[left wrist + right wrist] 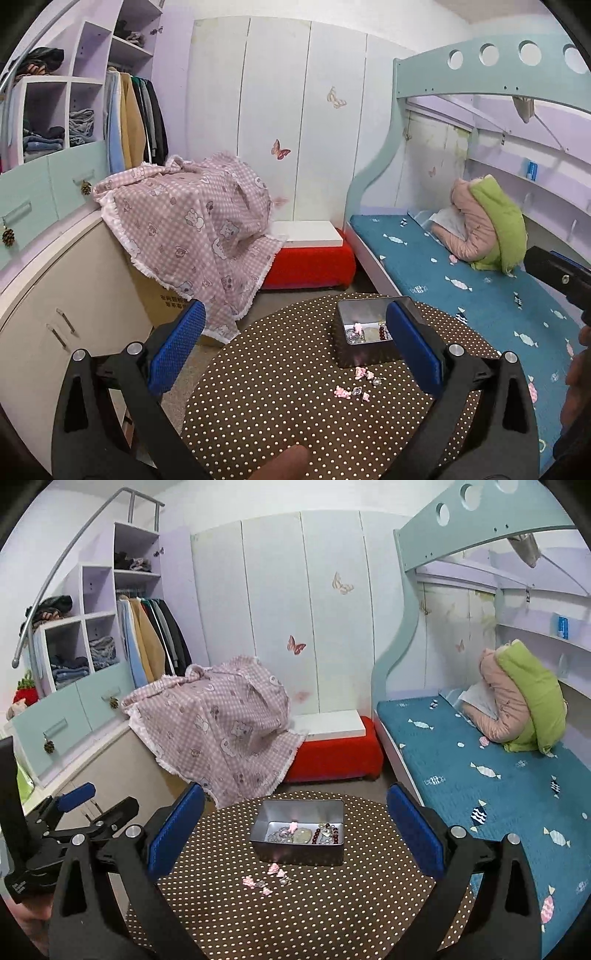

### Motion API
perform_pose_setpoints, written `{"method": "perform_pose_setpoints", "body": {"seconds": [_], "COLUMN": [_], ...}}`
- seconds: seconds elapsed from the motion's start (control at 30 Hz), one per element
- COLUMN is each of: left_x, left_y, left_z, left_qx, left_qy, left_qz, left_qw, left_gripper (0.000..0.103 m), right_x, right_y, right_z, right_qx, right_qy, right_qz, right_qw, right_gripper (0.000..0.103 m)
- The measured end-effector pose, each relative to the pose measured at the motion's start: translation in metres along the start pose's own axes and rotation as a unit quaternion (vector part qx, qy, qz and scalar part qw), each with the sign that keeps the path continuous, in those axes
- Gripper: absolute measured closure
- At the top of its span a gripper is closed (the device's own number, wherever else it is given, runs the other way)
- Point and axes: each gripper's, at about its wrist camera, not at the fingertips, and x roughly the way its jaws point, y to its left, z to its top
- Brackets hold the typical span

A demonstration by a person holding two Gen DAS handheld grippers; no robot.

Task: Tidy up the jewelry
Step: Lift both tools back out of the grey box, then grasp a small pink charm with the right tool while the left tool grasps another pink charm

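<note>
An open metal tin (300, 853) stands on a round table with a brown polka-dot cloth (314, 915). It holds several jewelry pieces (310, 832), among them dark red beads and a pink charm. Small pink and silver pieces (266, 878) lie loose on the cloth in front of the tin. The tin (364, 360) and the loose pieces (356, 384) also show in the left wrist view. My left gripper (295, 339) is open and empty above the table's near left. My right gripper (295, 819) is open and empty, facing the tin from above the near edge.
A bed with a blue cover (480, 775) runs along the right of the table. A box under a pink checked cloth (221, 720) and a red stool (332, 757) stand behind it. Cabinets and an open wardrobe (92, 664) line the left wall.
</note>
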Motion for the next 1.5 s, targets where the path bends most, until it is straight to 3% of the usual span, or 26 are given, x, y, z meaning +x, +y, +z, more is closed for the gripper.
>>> {"method": "perform_pose_setpoints", "body": {"seconds": [0.33, 0.77, 1.07, 1.2, 1.4, 1.5], "left_x": [-0.030, -0.023, 0.037, 0.064, 0.091, 0.102], "left_y": [-0.001, 0.006, 0.003, 0.004, 0.008, 0.012], "left_z": [-0.009, -0.038, -0.083, -0.101, -0.117, -0.121], "left_qx": [0.003, 0.018, 0.033, 0.031, 0.034, 0.036], "left_qy": [-0.013, 0.011, 0.096, 0.129, 0.160, 0.170], "left_qz": [0.001, 0.001, -0.001, 0.002, 0.012, 0.014], "left_qw": [0.9999, 0.9998, 0.9948, 0.9911, 0.9865, 0.9847], "left_gripper": [0.005, 0.005, 0.005, 0.005, 0.005, 0.005], "right_x": [-0.030, -0.025, 0.027, 0.072, 0.130, 0.154], "right_y": [0.005, -0.005, -0.021, -0.022, -0.001, 0.009], "right_z": [-0.014, -0.033, -0.078, -0.111, -0.144, -0.154], "right_qx": [0.001, 0.015, 0.016, 0.018, -0.008, -0.023], "right_qy": [-0.015, 0.007, 0.105, 0.172, 0.223, 0.246], "right_qz": [-0.006, -0.013, -0.029, -0.017, 0.009, 0.017], "right_qw": [1.000, 1.000, 0.994, 0.985, 0.975, 0.969], "right_gripper": [0.008, 0.008, 0.008, 0.008, 0.008, 0.022]}}
